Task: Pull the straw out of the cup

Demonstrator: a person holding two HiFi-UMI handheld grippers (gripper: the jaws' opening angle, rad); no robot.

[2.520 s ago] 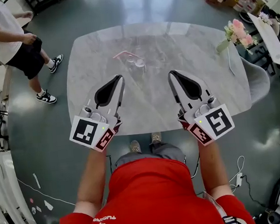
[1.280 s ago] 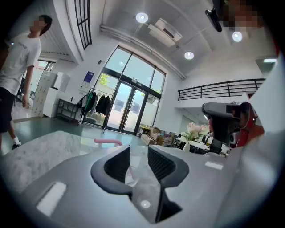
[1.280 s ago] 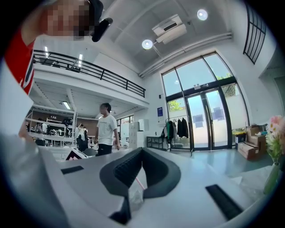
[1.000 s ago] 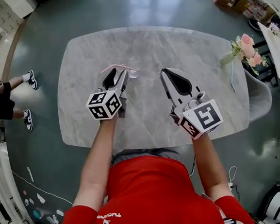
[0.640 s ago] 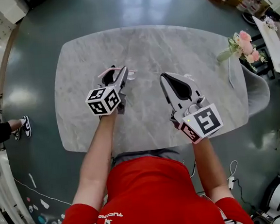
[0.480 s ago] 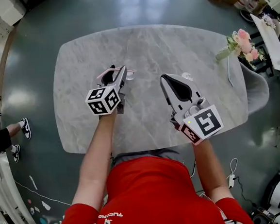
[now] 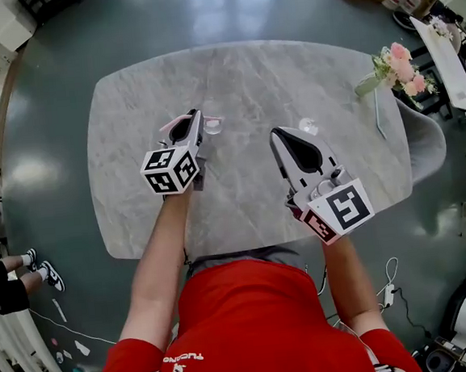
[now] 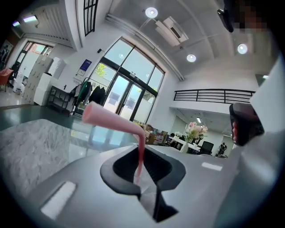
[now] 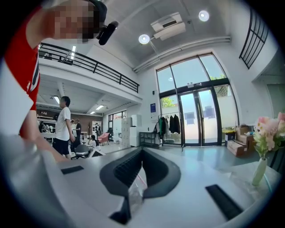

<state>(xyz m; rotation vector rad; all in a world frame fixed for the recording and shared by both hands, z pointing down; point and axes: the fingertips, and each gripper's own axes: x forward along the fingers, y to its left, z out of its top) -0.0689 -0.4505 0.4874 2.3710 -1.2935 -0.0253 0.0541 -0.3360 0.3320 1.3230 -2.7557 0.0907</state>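
Note:
A pink bendy straw (image 7: 175, 121) stands in a small clear cup (image 7: 212, 126) on the grey marble table (image 7: 137, 198). My left gripper (image 7: 192, 114) is at the straw and its jaws are closing on it. In the left gripper view the straw (image 8: 113, 121) runs down from its bent top into the slit of the left gripper (image 8: 141, 185), pinched there. My right gripper (image 7: 277, 134) hovers over the table to the right of the cup, apart from it. Seen in its own view, the right gripper (image 9: 129, 196) has its jaws together, with only a clear glint in the slit.
A vase of pink flowers (image 7: 393, 66) stands at the table's far right edge, with a grey chair (image 7: 427, 136) beside it. A small shiny spot (image 7: 307, 124) shows on the marble just right of my right gripper; I cannot tell what it is.
My left gripper has moved forward to the cup and its jaws have come together round the straw. The right gripper has hardly moved. The person at the left has walked almost out of view.

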